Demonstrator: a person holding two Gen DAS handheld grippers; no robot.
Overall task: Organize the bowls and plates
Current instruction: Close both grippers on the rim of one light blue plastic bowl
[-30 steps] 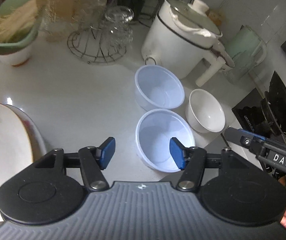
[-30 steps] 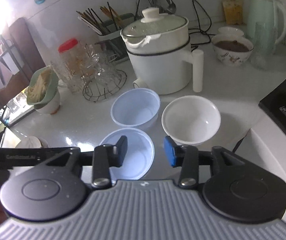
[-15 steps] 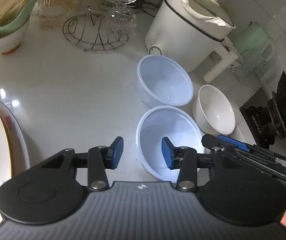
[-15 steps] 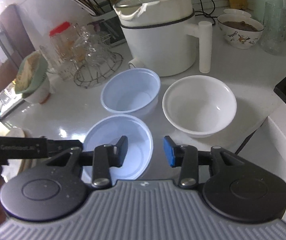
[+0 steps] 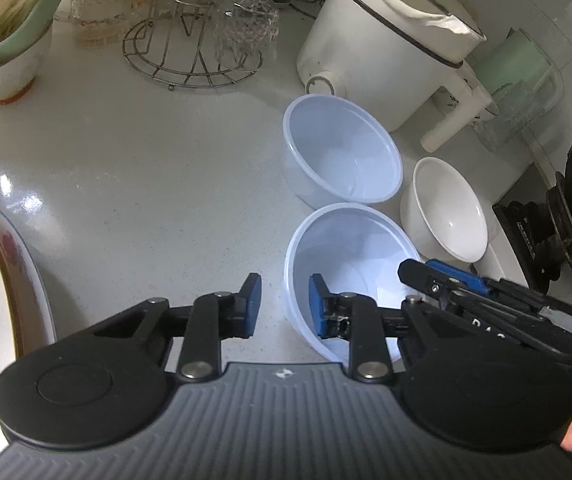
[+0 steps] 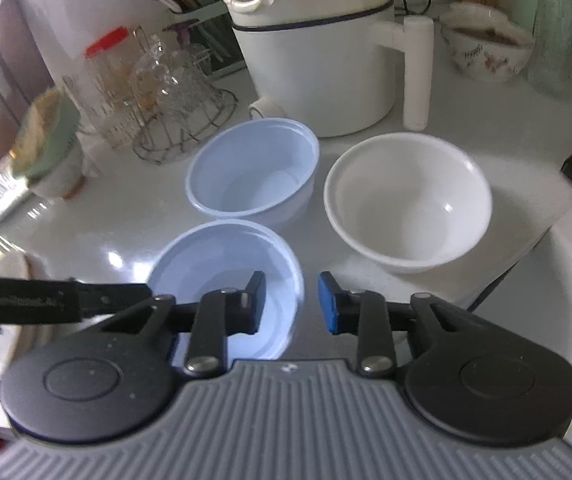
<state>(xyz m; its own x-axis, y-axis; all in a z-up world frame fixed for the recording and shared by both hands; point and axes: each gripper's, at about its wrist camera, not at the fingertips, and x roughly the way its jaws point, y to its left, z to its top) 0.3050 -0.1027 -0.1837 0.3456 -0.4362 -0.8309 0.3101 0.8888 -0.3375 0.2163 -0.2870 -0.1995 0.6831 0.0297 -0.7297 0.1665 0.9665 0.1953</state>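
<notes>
Two pale-blue bowls [image 6: 252, 168] [image 6: 226, 280] (plastic), one white bowl [image 6: 408, 200].

Both grippers' fingers [image 5: 251, 300] narrowly apart

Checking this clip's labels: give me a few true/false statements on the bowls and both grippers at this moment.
1. Three empty bowls sit near the pot. True: near blue bowl, far blue bowl, white bowl.
2. The blue bowls are stacked. False: they stand side by side.
3. The left gripper straddles the near blue bowl's rim. True: one finger is inside, one outside, jaws just closing, pads not yet pressing.
4. The right gripper holds the white bowl. False: it straddles the near blue bowl's opposite rim, not gripping.
5. The white bowl holds noodles. False: it is empty.
</notes>
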